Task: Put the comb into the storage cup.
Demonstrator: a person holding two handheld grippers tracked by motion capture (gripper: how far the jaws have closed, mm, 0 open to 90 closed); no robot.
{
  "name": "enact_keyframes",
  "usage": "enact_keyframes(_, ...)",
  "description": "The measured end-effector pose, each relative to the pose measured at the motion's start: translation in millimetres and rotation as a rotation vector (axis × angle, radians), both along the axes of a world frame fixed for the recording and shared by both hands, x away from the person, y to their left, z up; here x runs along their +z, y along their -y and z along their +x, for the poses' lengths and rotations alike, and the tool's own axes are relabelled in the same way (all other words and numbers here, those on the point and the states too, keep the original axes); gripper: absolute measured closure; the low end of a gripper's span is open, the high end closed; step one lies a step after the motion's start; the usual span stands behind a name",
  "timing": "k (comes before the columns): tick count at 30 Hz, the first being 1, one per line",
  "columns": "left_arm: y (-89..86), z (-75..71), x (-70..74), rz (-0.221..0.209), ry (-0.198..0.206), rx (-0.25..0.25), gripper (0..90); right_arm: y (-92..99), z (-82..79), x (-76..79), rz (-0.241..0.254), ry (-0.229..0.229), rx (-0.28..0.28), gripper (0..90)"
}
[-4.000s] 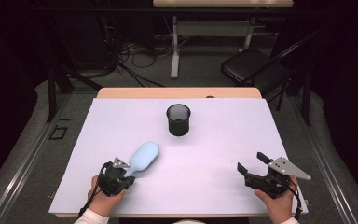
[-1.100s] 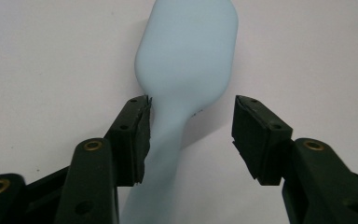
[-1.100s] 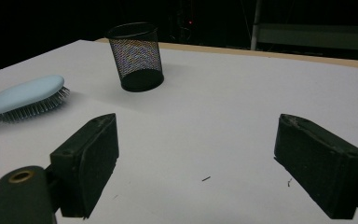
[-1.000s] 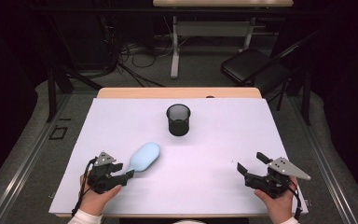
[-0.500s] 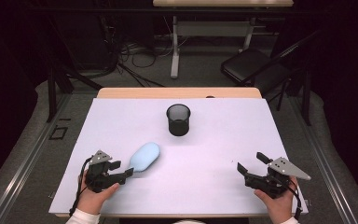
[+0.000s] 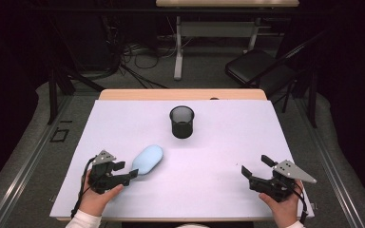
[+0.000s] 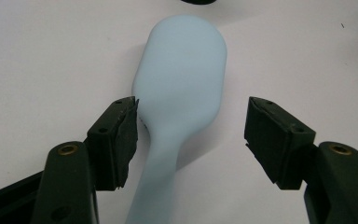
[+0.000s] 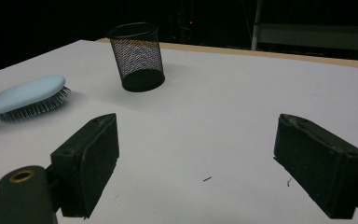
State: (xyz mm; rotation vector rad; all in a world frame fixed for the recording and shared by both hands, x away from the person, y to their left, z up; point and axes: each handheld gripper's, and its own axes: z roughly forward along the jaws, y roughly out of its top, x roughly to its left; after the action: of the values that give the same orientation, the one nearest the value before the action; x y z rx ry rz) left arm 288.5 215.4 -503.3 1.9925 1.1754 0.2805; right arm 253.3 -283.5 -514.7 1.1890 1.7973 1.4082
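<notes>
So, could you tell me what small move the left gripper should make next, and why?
Probably close the left gripper on the light blue hairbrush. Its jaws stand open on either side of the brush where the head narrows into the handle, one pad already at its edge, the other apart. The brush lies bristles down on the white table, so a plain squeeze should grip it.

A black mesh cup (image 6: 181,122) stands on the bench (image 6: 228,142); nearer the person, left of it, lies a pale blue brush (image 6: 147,160).
</notes>
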Motion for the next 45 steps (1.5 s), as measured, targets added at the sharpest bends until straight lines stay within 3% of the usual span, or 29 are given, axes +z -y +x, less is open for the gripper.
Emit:
enact_keyframes(11, 1.0, 6.6, 3.6, 0.007, -0.020, 0.013, 16.7, -0.2, 0.1, 0.0, 0.001, -0.001, 0.001, 13.6)
enact_keyframes(23, 9.0, 15.3, 4.9, 0.069, -0.081, -0.011, 1.2, -0.4, 0.1, 0.0, 0.000, -0.003, 0.004, 13.6)
enact_keyframes(35, 11.1, 20.6, 7.2, 0.108, -0.103, -0.030, 0.7, -0.7, -0.1, 0.0, 0.005, -0.009, 0.004, 13.6)
enact_keyframes(45, 12.3, 22.4, 10.9, 0.184, -0.109, -0.039, 0.7, -1.0, 0.4, -0.4, 0.003, -0.008, 0.004, 13.6)
